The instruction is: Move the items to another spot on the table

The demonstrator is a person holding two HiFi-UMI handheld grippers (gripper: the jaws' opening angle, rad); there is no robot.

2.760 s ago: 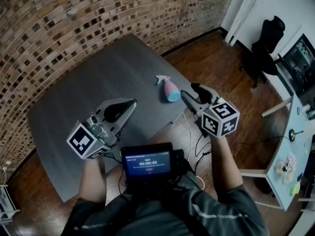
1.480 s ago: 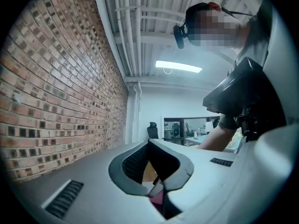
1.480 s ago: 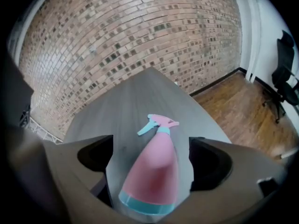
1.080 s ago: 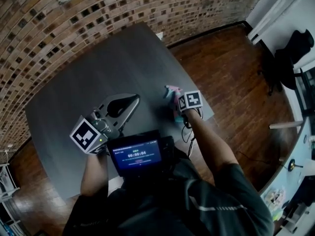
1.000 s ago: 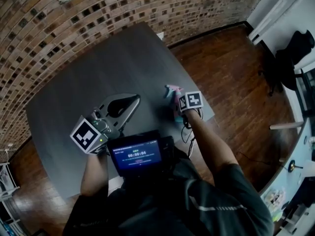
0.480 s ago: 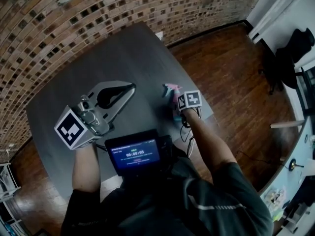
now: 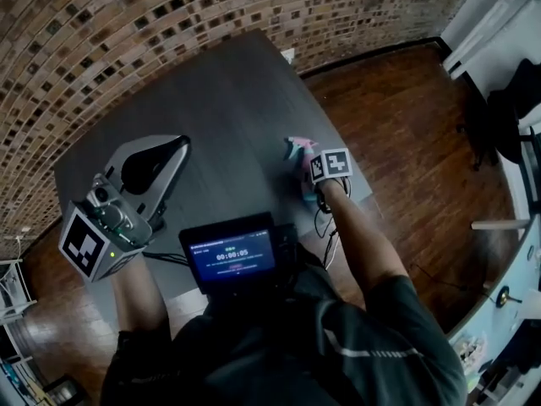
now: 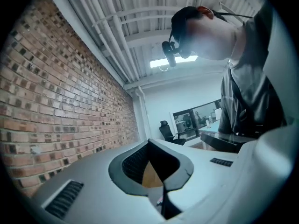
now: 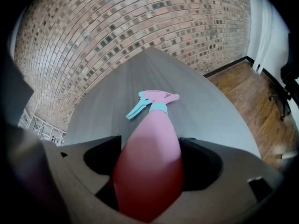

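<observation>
- A brick wall (image 7: pixel 169 7) is running along the far side of the grey table (image 7: pixel 228 91).
- A dark wooden floor (image 7: pixel 406 125) is stretching away to the right.
- A black office chair (image 7: pixel 511 121) is standing near a white wall (image 7: pixel 507 15).
- Overhead, a ceiling light (image 8: pixel 161 63) is glowing beside white pipes (image 8: pixel 103 31).

Gripped: pink spray bottle (image 9: pixel 154 125) on grey table (image 9: pixel 103 92)
The right gripper's (image 9: pixel 150 146) 2 jaws, having just been closing, press both sides of the bottle's body; its teal trigger (image 9: pixel 136 110) lies at the far end, toward the brick wall (image 9: pixel 117 22).
</observation>
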